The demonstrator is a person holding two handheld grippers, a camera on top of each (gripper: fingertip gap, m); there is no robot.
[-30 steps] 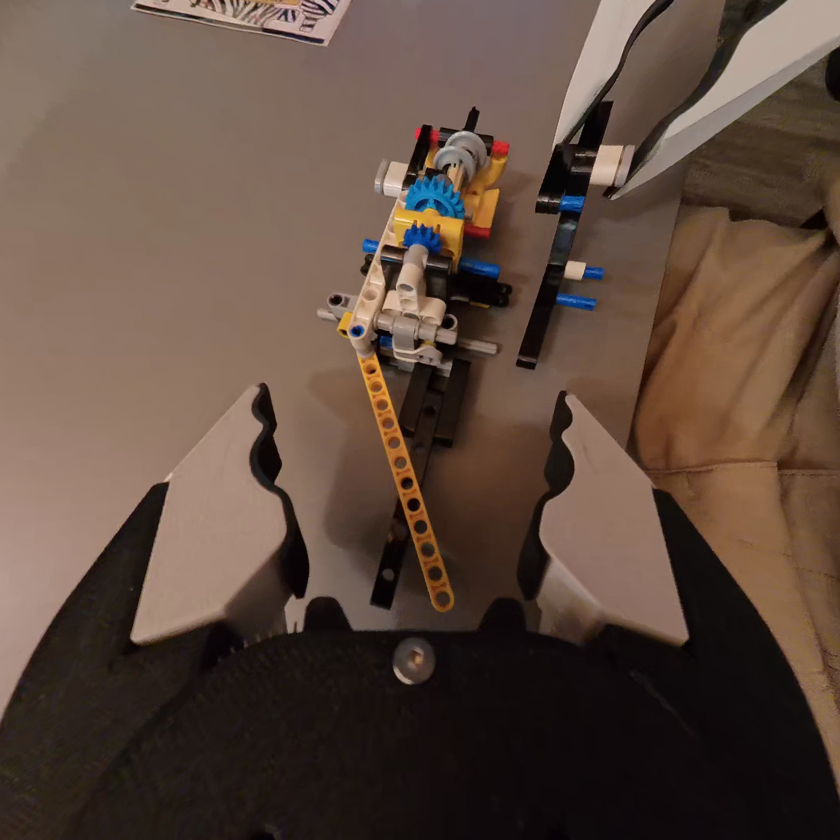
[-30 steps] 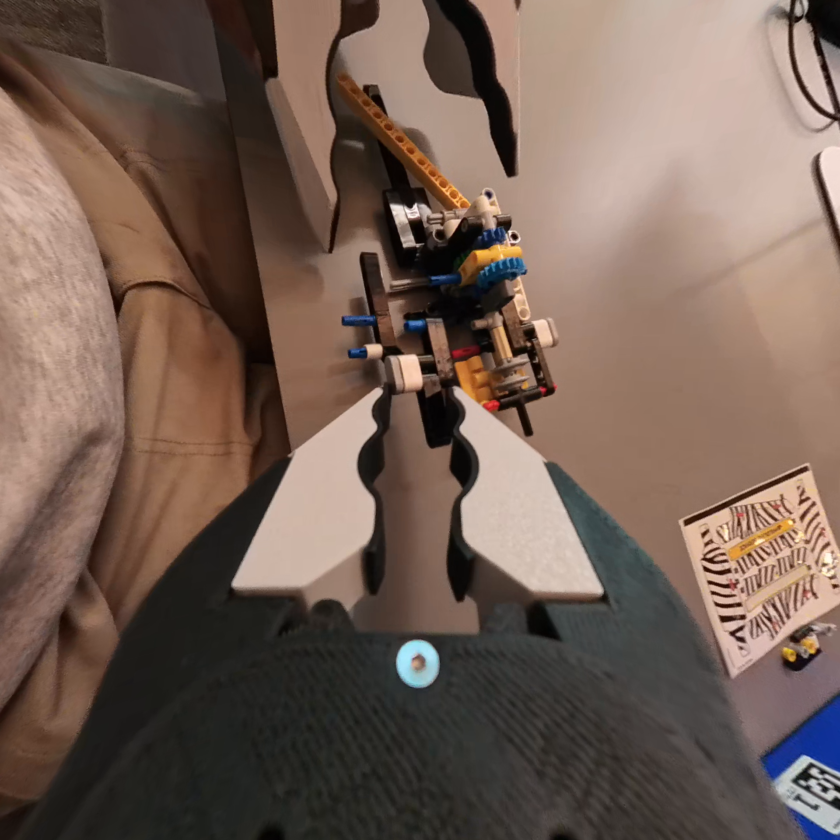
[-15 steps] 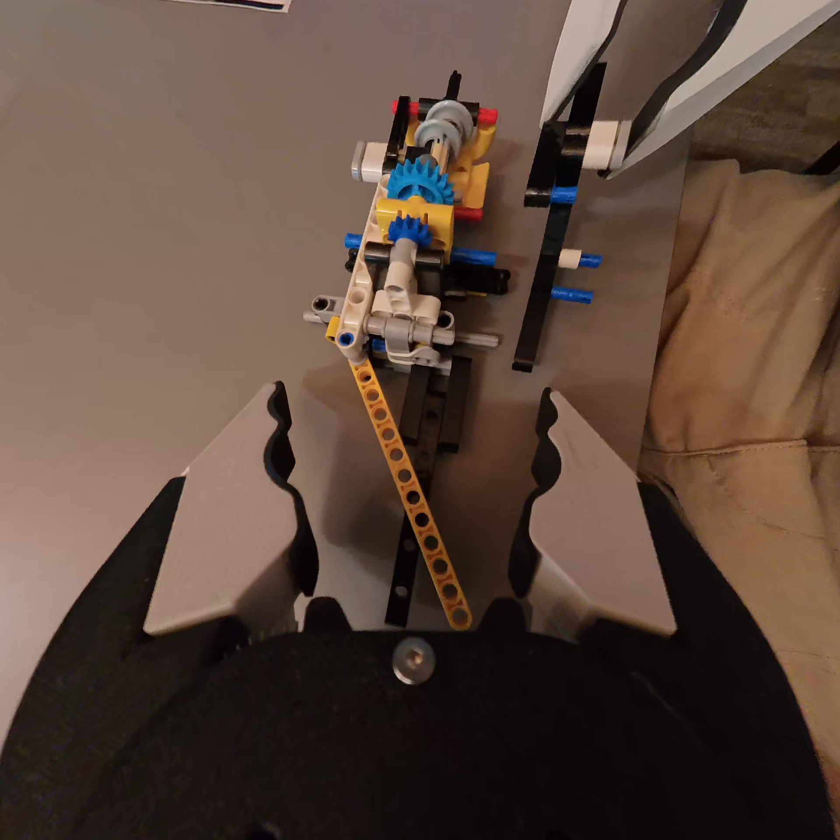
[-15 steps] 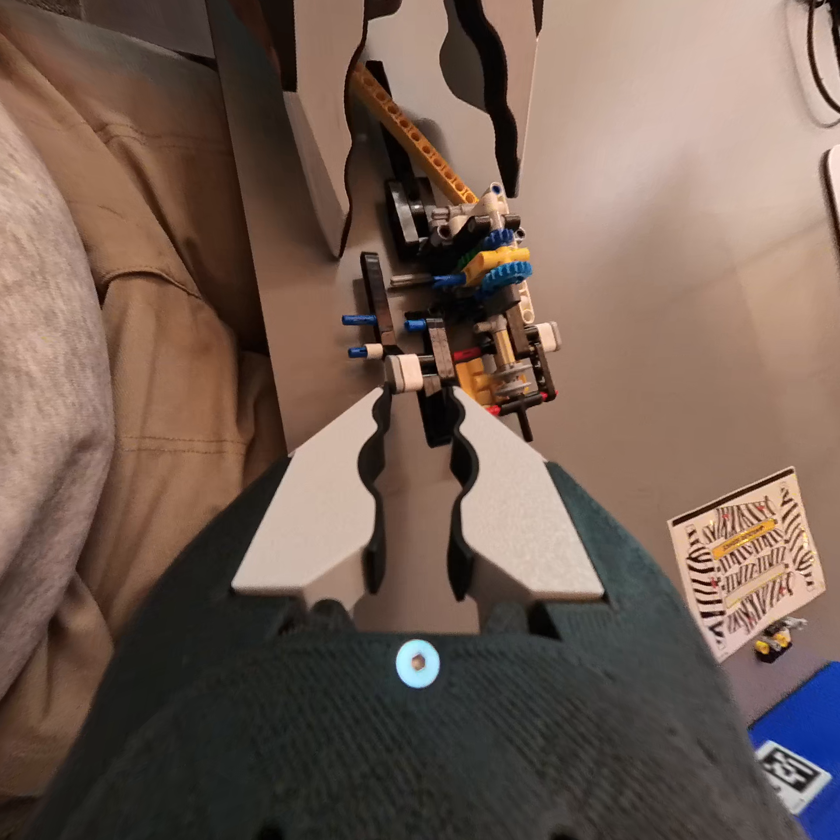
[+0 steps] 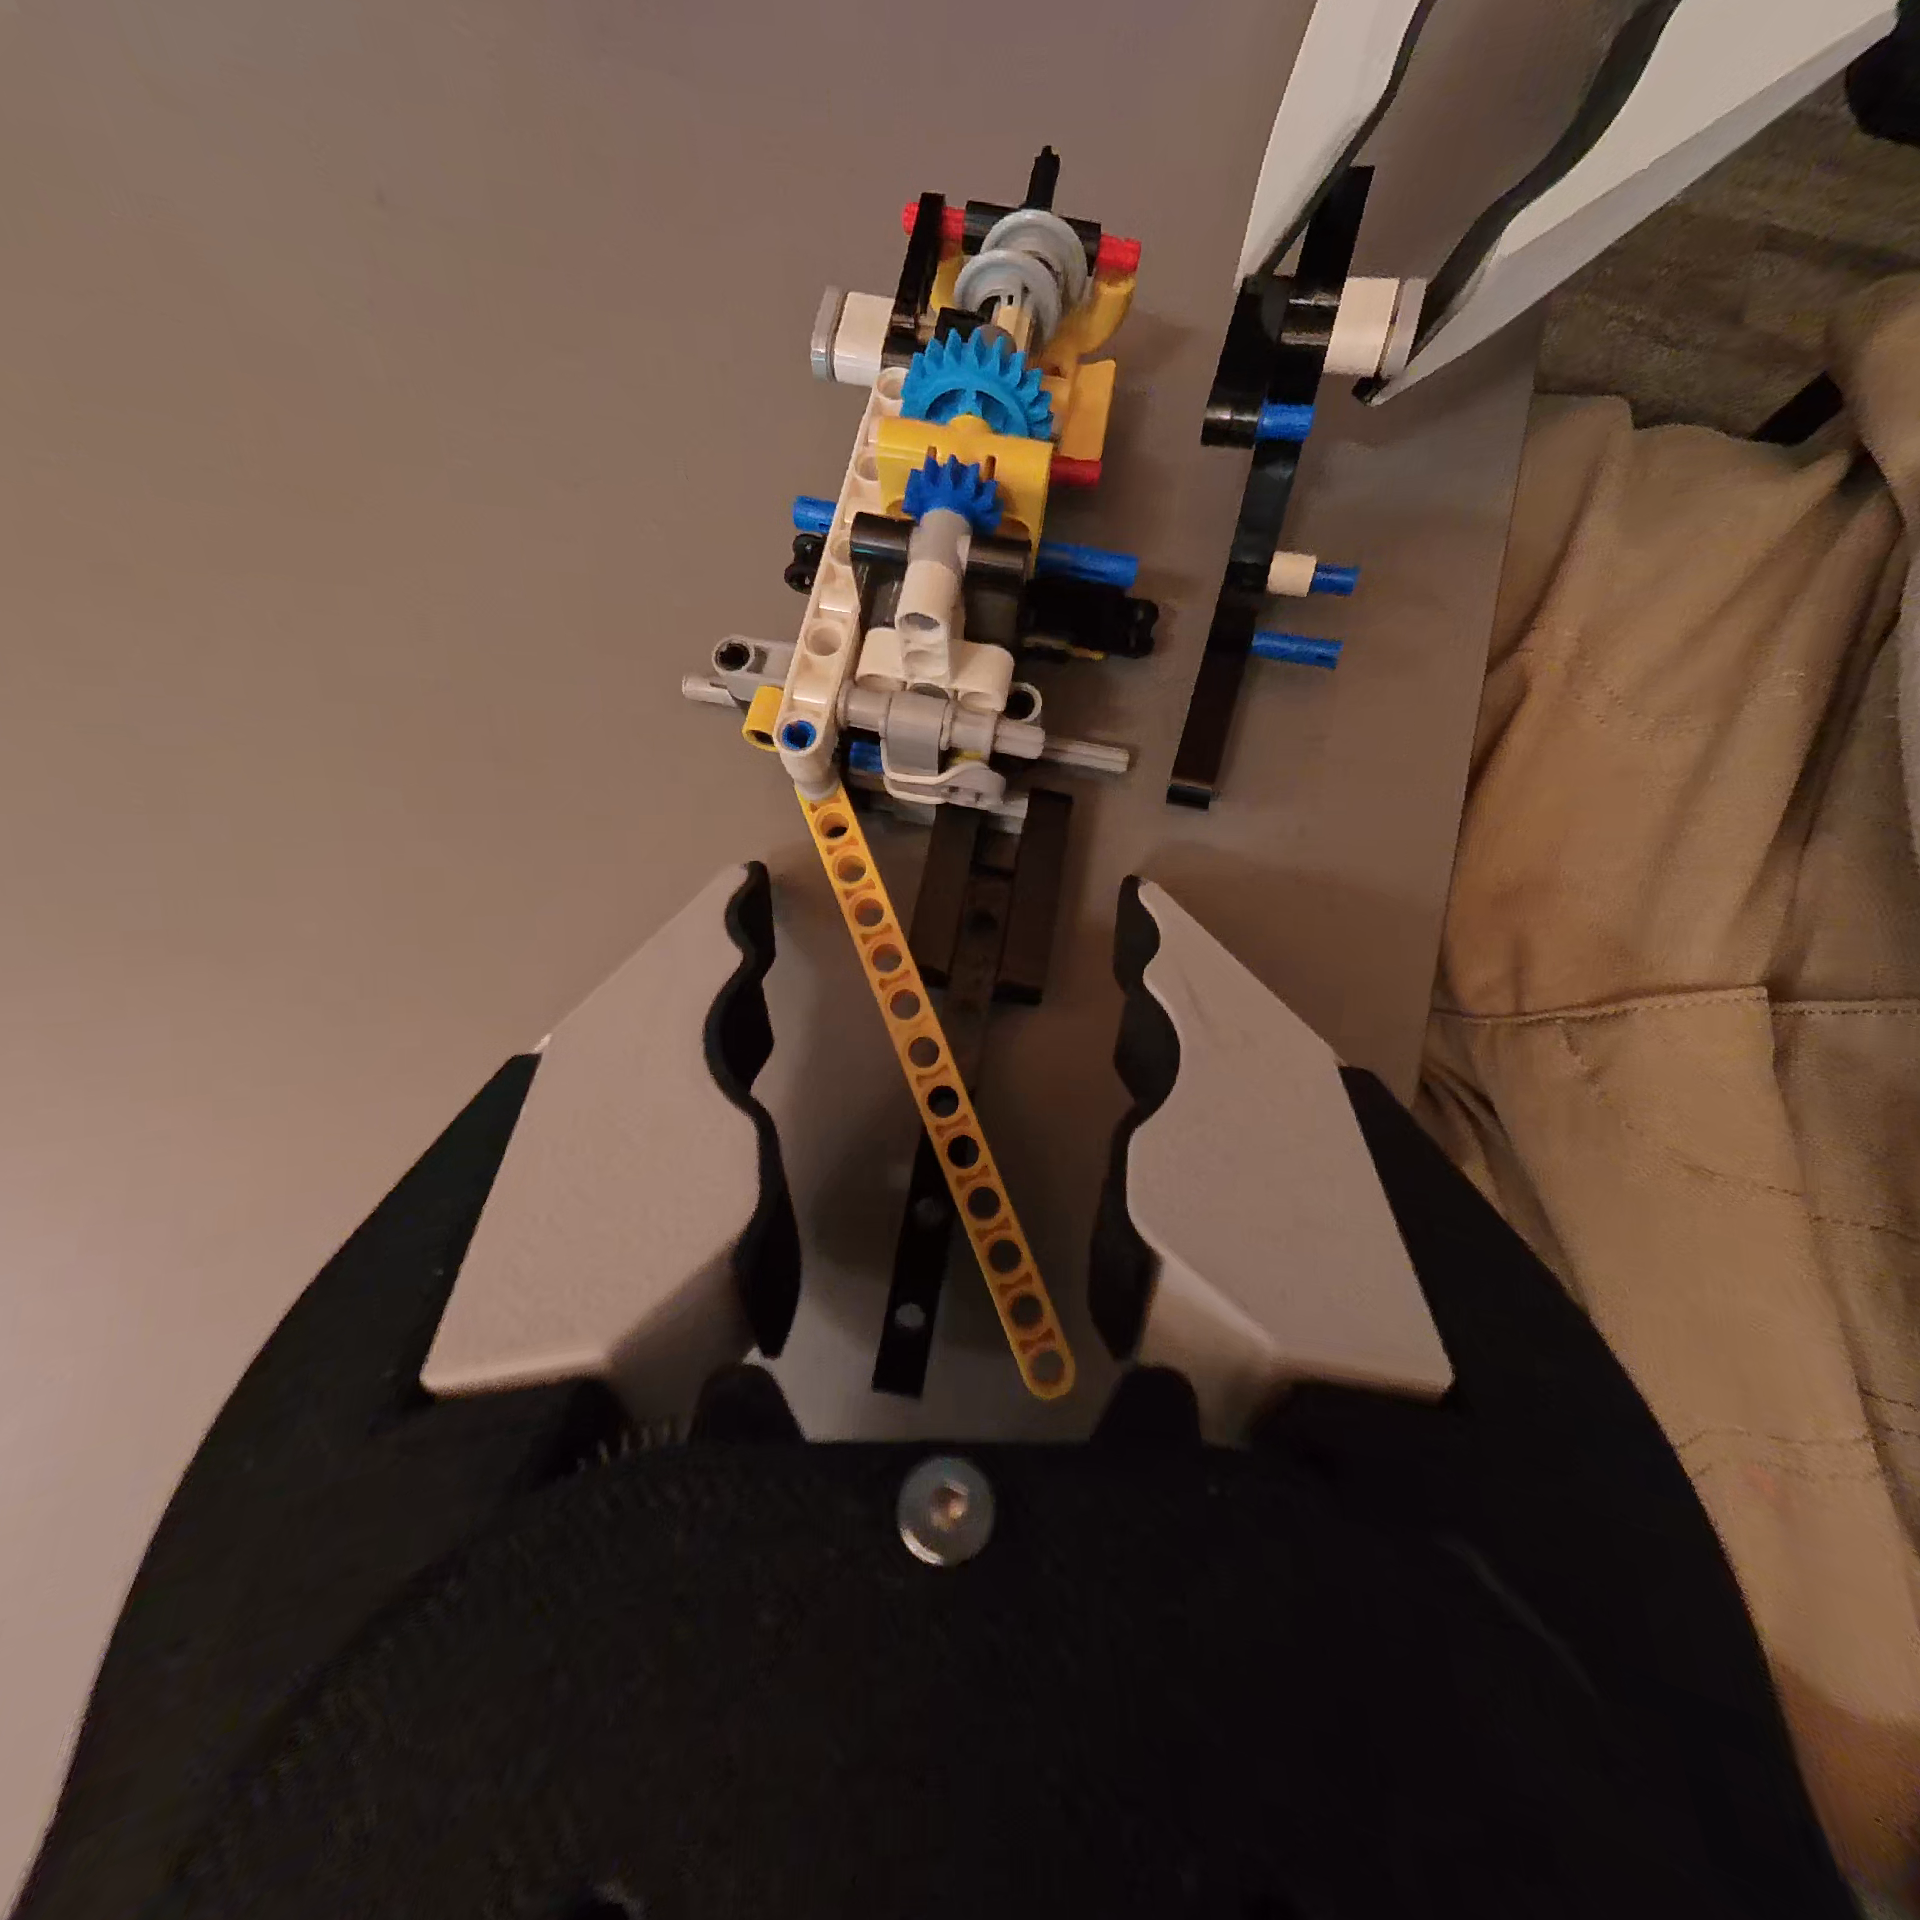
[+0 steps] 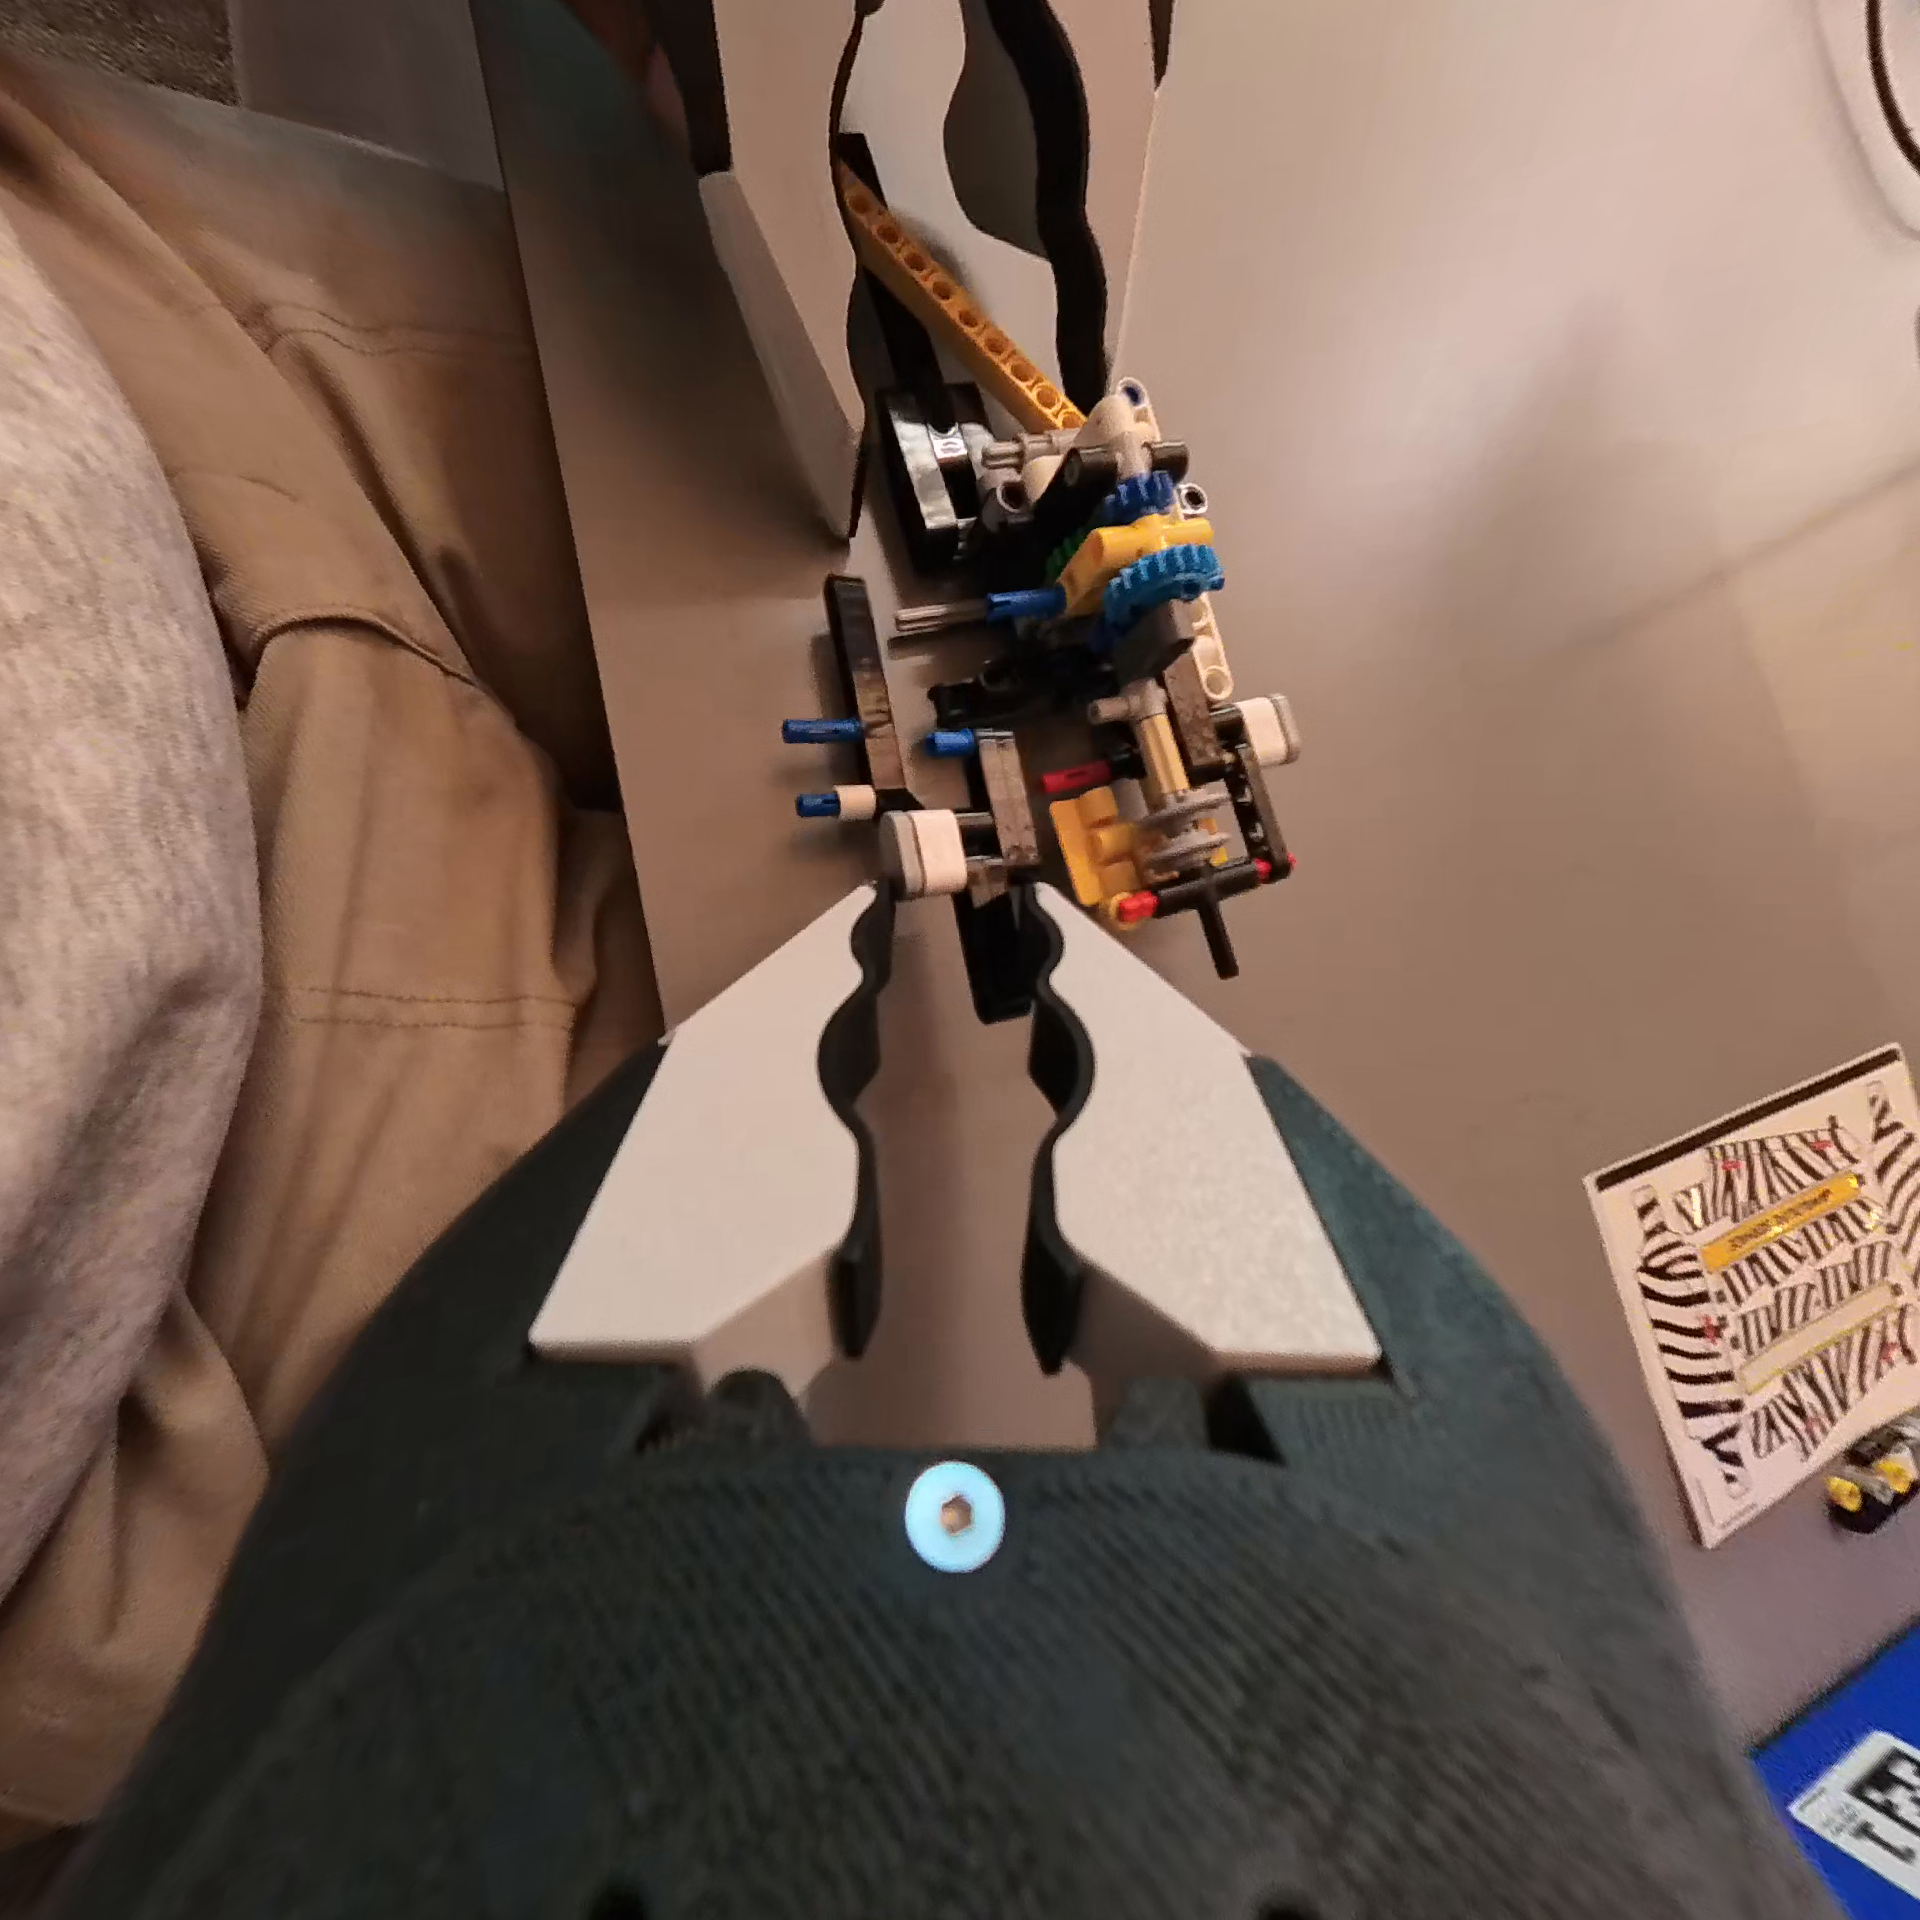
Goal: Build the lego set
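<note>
The lego assembly (image 5: 961,468), with blue gears, yellow blocks and a white beam, lies on the grey table (image 5: 364,520). A long yellow beam (image 5: 935,1081) and a black beam (image 5: 930,1226) trail from it toward me. My left gripper (image 5: 943,899) is open and straddles both beams without touching them. A separate black side beam (image 5: 1252,540) with blue pins and a white bush (image 6: 925,847) lies to the right of the assembly. My right gripper (image 6: 958,896) is narrowly open around that beam's end, its left fingertip against the bush.
The table's edge runs just right of the side beam, with tan cloth (image 5: 1683,935) beyond it. A zebra-pattern sticker sheet (image 6: 1756,1340), small yellow parts (image 6: 1881,1507) and a blue mat (image 6: 1849,1808) lie to the right in the right wrist view.
My left gripper has moved forward over the yellow beam and its jaws have narrowed. The right gripper and the side beam have held their place.
</note>
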